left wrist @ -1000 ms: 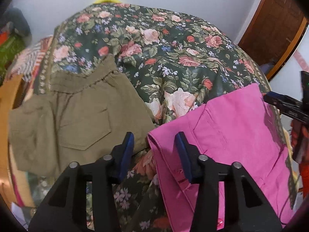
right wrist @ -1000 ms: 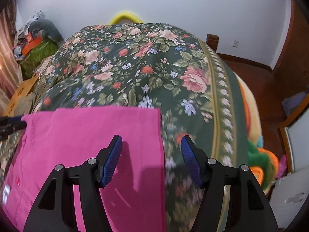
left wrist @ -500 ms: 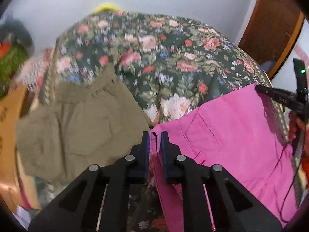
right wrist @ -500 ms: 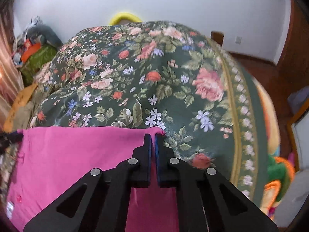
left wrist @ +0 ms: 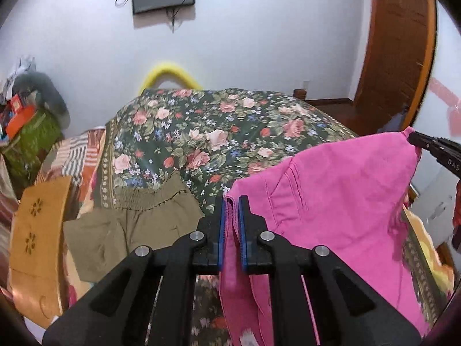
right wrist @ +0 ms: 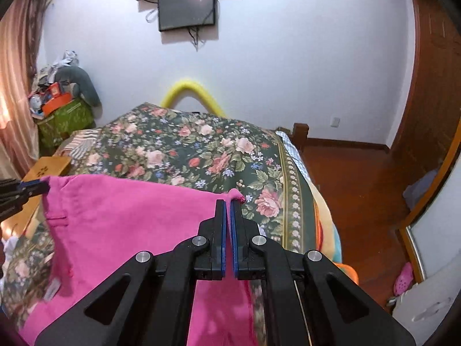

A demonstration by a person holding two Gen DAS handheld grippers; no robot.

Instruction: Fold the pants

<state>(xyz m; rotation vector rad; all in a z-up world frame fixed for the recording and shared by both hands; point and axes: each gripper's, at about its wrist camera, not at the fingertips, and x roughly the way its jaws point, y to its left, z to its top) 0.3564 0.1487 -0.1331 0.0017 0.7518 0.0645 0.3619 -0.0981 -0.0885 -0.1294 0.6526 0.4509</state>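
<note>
Pink pants [left wrist: 340,199] hang stretched between my two grippers, lifted above the floral bedspread [left wrist: 219,132]. My left gripper [left wrist: 231,201] is shut on the left corner of the pink pants' top edge. My right gripper [right wrist: 227,203] is shut on the right corner, where a small pink tuft pokes out. The pink pants [right wrist: 129,219] drape down toward me in the right wrist view. The right gripper also shows at the right edge of the left wrist view [left wrist: 415,138]; the left gripper shows at the left edge of the right wrist view [right wrist: 43,186].
Folded olive pants [left wrist: 135,222] lie on the bed to the left. A wooden board [left wrist: 34,230] stands at the bed's left edge. A yellow arch [right wrist: 190,92] and wall screens [right wrist: 187,8] are behind. Wooden floor [right wrist: 360,178] and a door are to the right.
Both grippers closed on the top corners of the pink pants, then lifted them off the bed. The pants now hang stretched between them.
</note>
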